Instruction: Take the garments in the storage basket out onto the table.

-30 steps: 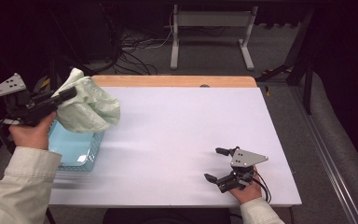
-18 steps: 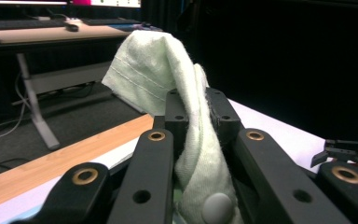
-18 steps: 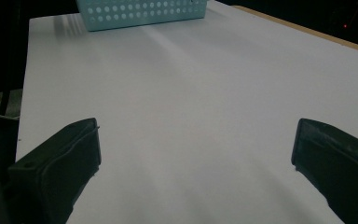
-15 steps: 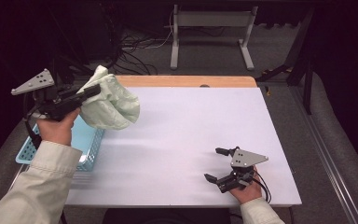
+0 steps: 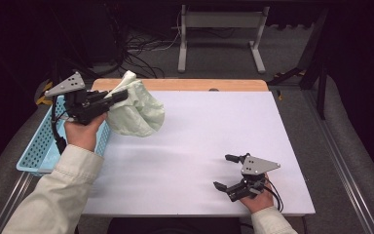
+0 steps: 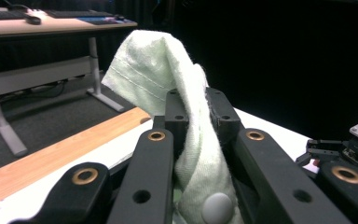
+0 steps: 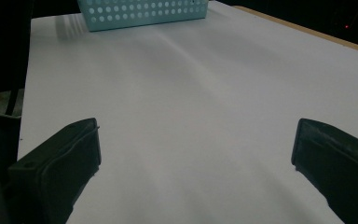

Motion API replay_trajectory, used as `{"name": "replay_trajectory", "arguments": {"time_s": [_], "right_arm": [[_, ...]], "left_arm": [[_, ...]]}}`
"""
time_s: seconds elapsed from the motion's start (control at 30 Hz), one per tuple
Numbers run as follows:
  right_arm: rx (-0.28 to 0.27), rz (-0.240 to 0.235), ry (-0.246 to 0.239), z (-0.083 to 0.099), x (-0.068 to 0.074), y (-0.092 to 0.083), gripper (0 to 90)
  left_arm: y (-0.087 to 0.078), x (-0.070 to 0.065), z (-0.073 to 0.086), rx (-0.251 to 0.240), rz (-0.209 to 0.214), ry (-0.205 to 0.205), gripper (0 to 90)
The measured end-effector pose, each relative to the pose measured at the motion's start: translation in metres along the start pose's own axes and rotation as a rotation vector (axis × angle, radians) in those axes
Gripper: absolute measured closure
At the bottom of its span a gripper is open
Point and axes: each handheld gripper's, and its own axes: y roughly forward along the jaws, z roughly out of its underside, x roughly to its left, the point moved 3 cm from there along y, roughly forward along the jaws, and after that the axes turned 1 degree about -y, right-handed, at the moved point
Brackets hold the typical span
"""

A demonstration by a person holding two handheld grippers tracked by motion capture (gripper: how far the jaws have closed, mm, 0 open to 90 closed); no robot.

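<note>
My left gripper (image 5: 119,96) is shut on a pale green towel (image 5: 139,111), which hangs bunched in the air over the table's left side. In the left gripper view the towel (image 6: 168,84) is pinched between the black jaws and rises above them. My right gripper (image 5: 226,171) rests open on the white table (image 5: 209,126) near the front right. In the right gripper view its fingers (image 7: 58,168) stand wide apart with bare table between them.
A light blue perforated basket (image 5: 41,146) sits at the table's left edge, partly off it; the basket (image 7: 142,11) also shows far off in the right gripper view. A wooden strip (image 5: 185,84) runs along the table's far edge. Desk legs and cables lie on the floor beyond.
My left gripper has lifted the towel up out of the basket and carried it rightward over the table. The right gripper has not moved.
</note>
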Motion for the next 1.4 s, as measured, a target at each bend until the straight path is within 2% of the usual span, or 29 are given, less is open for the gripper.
{"name": "replay_trajectory", "arguments": {"time_s": [0.07,0.2,0.47,0.63,0.67,0.9,1.4], "right_arm": [[0.0,0.001,0.0,0.0,0.0,0.0,1.7],[0.0,-0.001,-0.002,0.0,0.0,0.0,1.7],[-0.001,-0.002,-0.002,0.0,0.0,0.0,1.7],[-0.003,-0.004,-0.001,0.0,0.0,0.0,1.7],[-0.003,-0.004,-0.001,0.0,0.0,0.0,1.7],[-0.003,-0.006,-0.001,0.0,0.0,0.0,1.7],[-0.004,-0.009,-0.001,0.0,0.0,0.0,1.7]], "left_arm": [[0.004,-0.001,0.001,0.003,0.007,-0.001,81.7],[0.023,-0.006,0.005,0.014,0.035,-0.003,81.7],[0.048,-0.011,0.013,0.028,0.067,-0.01,81.6],[0.069,-0.017,0.022,0.051,0.093,-0.016,81.6],[0.069,-0.017,0.022,0.051,0.093,-0.016,81.6],[0.095,-0.025,0.039,0.095,0.111,-0.017,81.5],[0.142,-0.037,0.063,0.145,0.158,-0.038,81.2]]}}
